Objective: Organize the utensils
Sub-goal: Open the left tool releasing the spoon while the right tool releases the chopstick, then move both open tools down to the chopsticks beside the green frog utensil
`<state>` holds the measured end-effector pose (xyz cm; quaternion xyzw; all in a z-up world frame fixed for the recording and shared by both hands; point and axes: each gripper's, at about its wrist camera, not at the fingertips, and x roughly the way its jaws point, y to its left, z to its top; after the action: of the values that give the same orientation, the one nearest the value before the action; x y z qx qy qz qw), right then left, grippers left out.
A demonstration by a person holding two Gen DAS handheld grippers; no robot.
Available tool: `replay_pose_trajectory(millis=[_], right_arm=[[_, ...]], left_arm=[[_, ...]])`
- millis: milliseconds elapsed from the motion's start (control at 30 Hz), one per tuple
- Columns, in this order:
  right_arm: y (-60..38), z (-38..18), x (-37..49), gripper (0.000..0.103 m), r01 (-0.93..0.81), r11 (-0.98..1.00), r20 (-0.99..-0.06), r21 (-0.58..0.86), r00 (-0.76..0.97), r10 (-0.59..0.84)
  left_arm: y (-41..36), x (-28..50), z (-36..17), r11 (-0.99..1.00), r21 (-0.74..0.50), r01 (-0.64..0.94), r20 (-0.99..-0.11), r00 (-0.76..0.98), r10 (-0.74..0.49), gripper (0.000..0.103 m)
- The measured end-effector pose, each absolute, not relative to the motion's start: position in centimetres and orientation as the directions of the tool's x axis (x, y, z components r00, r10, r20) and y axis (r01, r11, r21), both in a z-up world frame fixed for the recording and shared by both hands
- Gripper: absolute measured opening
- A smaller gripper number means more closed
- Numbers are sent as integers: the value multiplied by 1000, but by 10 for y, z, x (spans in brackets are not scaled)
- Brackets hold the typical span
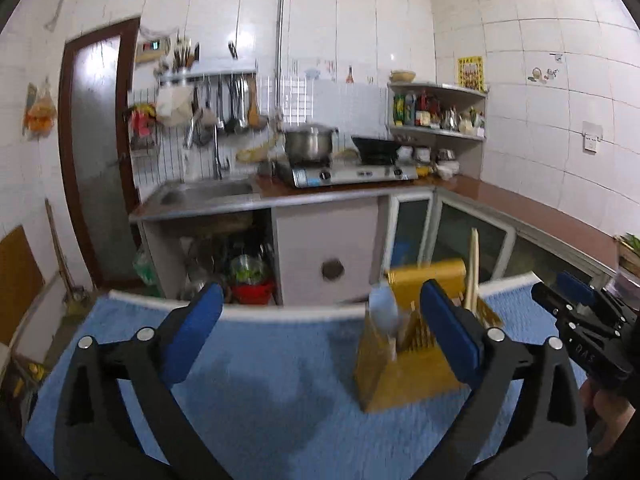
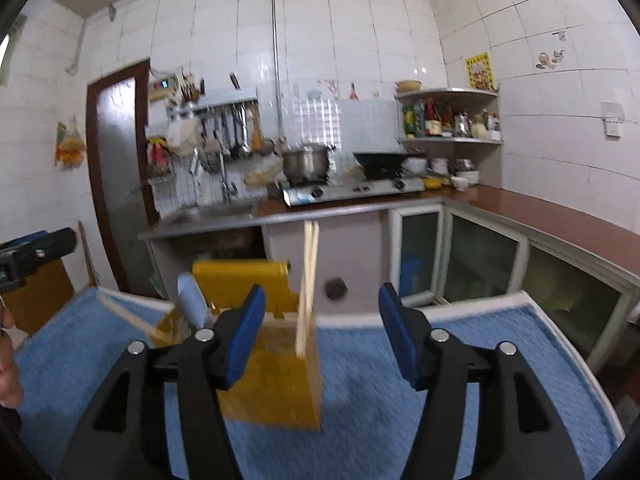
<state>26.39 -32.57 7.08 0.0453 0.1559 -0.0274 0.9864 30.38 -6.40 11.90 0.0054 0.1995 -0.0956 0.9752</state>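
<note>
Left hand-held gripper (image 1: 320, 328): released, empty.
Right hand-held gripper (image 2: 322, 328): released, empty.
Yellow slotted plastic utensil holder (image 2: 280, 376): upright on blue towel-covered surface (image 2: 480, 360), near far edge.
Wooden chopsticks (image 2: 306, 288): standing in holder.

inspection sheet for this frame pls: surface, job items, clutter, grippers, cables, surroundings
Surface: blue textured towel covering the table.
Job's things: yellow slotted plastic utensil holder standing on the towel; pale wooden chopsticks upright in it; light-blue utensil handle in it, blurred.
Clutter: nothing seen.
Grippers: left gripper open, empty; right gripper open, empty.
Cables: nothing seen.
Surroundings: tiled kitchen, steel sink, gas stove with steel pot.
</note>
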Motion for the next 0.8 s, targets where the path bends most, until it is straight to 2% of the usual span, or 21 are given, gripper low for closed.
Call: replay_pose_trajectory(millis=[367,600,800], right_arm=[[-322,29,207,65,151,983,-531,101,844,-75],[-319,-6,187,65,182,980,-610,84,787,-94],[-319,-33,180,65,204,977,-632,58,765,-122]], left_arm=[[-49,255,57,969,-54,242,-575,786,-228,98],[-56,241,10,959,-64,275,-686,686,-242,98],[-72,233,-25,934,-105,341,-757,582,-297,96]])
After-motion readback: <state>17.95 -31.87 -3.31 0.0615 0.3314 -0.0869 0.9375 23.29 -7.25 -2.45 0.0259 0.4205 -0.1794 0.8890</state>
